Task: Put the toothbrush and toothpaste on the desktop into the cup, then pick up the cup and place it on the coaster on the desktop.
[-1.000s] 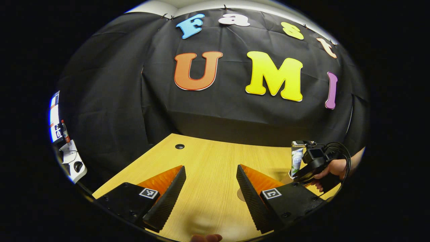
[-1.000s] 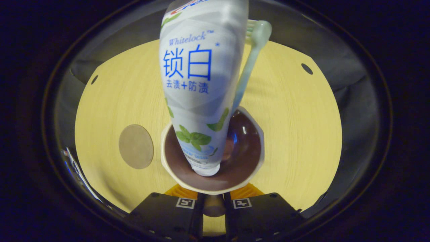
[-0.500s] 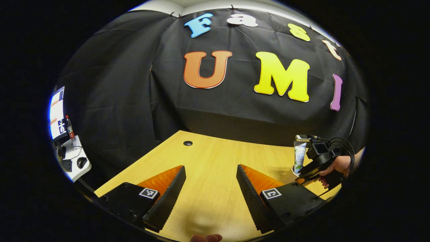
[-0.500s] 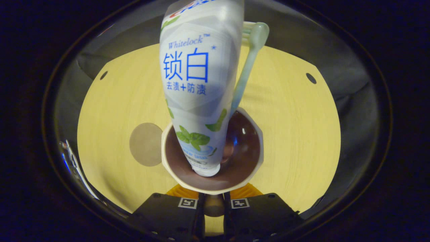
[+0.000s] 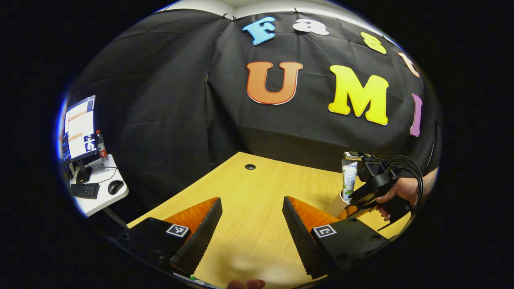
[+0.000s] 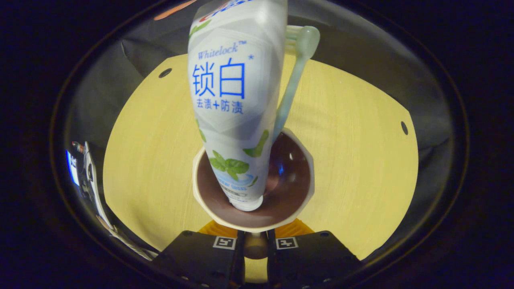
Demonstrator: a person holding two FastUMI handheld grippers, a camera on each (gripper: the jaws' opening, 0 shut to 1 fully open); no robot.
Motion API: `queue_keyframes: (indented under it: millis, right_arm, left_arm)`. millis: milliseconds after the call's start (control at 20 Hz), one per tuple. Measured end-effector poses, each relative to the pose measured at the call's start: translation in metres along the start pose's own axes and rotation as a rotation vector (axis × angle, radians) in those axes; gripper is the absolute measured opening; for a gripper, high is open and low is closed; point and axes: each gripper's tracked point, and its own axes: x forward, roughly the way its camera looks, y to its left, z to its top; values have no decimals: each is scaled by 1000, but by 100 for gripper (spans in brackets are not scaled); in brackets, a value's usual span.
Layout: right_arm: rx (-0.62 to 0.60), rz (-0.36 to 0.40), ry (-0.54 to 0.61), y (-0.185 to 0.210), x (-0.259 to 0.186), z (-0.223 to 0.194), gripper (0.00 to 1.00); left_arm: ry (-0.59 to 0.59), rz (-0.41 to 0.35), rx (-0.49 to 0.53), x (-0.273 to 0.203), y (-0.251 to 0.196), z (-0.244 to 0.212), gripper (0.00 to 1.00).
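The white cup with dark inside (image 6: 253,188), carrying the white toothpaste tube (image 6: 235,100) and pale green toothbrush (image 6: 295,76), is clamped by the right gripper (image 6: 255,244) and swung left; the coaster is lost from the right gripper view, likely beneath the cup. The left gripper (image 5: 251,224) is held apart over the wooden desk (image 5: 257,188).

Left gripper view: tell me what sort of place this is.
Probably a recording booth inside an office or lab: black cloth wall behind a wooden desk, and a side table with a monitor, keyboard and mouse.

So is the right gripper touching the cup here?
Touching. In the right gripper view, the right gripper has both fingers closed on the cup at its near rim, with no gap visible.
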Motion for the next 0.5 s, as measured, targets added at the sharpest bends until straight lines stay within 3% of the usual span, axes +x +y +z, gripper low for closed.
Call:
queue_keyframes:
  millis: [300, 500]
  right_arm:
    - [-1, -26, 66, 4, 10, -9, 21]
    - [-19, -23, 54, 11, 8, -8, 28]
  left_arm:
    - [16, 28, -14, -2, 19, -4, 96]
    - [18, 14, -8, 0, 17, -2, 96]
